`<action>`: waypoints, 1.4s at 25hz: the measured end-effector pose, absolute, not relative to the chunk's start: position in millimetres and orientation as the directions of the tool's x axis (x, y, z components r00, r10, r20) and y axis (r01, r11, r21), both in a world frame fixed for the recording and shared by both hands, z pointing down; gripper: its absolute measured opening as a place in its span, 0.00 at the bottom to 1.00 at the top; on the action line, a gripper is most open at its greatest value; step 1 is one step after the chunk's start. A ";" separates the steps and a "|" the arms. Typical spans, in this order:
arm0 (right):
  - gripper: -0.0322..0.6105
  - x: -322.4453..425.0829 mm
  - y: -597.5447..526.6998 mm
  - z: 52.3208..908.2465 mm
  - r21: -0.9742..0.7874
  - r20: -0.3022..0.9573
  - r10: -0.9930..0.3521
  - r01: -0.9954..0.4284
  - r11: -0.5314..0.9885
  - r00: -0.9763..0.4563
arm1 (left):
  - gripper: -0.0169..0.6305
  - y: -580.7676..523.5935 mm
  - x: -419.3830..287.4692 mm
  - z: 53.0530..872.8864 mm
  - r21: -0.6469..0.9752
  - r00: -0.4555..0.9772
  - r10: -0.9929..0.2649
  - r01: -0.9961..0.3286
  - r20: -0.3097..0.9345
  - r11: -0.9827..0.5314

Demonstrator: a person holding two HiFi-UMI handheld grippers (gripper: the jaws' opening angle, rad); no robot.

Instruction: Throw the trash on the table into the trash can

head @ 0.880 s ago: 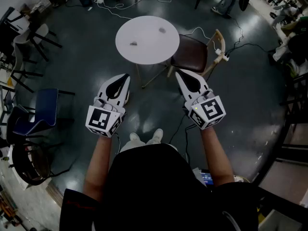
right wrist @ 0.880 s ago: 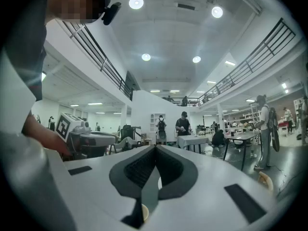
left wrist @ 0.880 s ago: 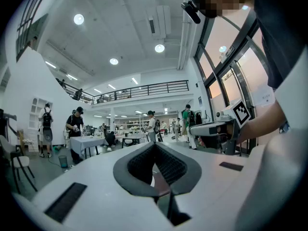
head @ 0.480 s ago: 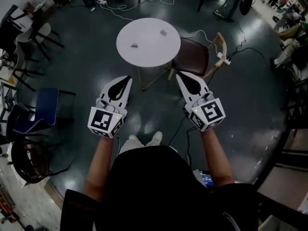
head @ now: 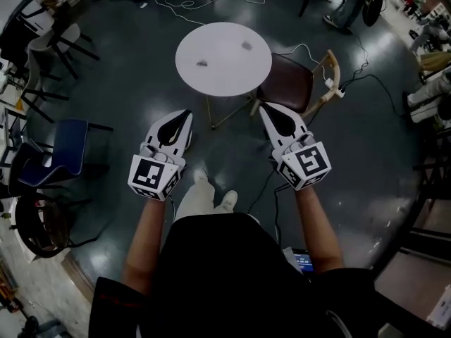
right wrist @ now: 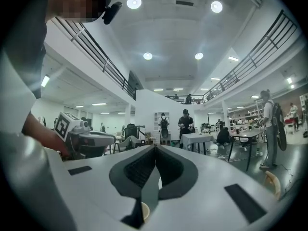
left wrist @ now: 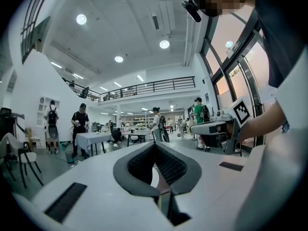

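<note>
Foot [head: 201,177] newly forward toward round desk [head: 225,79]; trash bits [head: 202,63] there untouched; left gripper [head: 186,113] and right gripper [head: 263,108] jaws pressed together, empty.

Ahead of you and a little to your right stands a brown-seated chair [head: 287,83] with a pale wooden frame, on a dark glossy floor [head: 366,160]. A white power strip [head: 334,85] lies close by its backrest. White cables [head: 190,7] snake across the floor at the far edge of your head view. To your left sits a blue chair [head: 62,153], and farther off a white chair [head: 44,48] on black legs. Out in the hall, a person in black [left wrist: 79,128] stands by a cloth-draped table [left wrist: 94,139]. Near them is a person with a backpack [left wrist: 51,124]. A railed balcony [left wrist: 149,87] runs beneath round ceiling lights [left wrist: 164,44].
</note>
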State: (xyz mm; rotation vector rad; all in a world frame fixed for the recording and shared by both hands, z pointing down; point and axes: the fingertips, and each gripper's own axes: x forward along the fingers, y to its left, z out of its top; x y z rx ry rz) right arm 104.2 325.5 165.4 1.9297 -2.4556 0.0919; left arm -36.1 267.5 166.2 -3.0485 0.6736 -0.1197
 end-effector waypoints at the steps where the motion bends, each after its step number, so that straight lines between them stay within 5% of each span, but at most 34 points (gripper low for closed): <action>1: 0.08 106.5 321.4 166.8 -0.039 0.053 -0.970 -0.971 0.236 -0.238 | 0.05 263.9 -34.4 167.7 -0.032 0.903 -0.423 -0.422 0.075 -0.906; 35: 0.08 171.8 79.2 189.1 -0.060 0.152 -0.969 -0.981 0.185 -0.192 | 0.05 11.6 36.5 199.3 -0.019 0.917 -0.377 -0.378 0.130 -0.926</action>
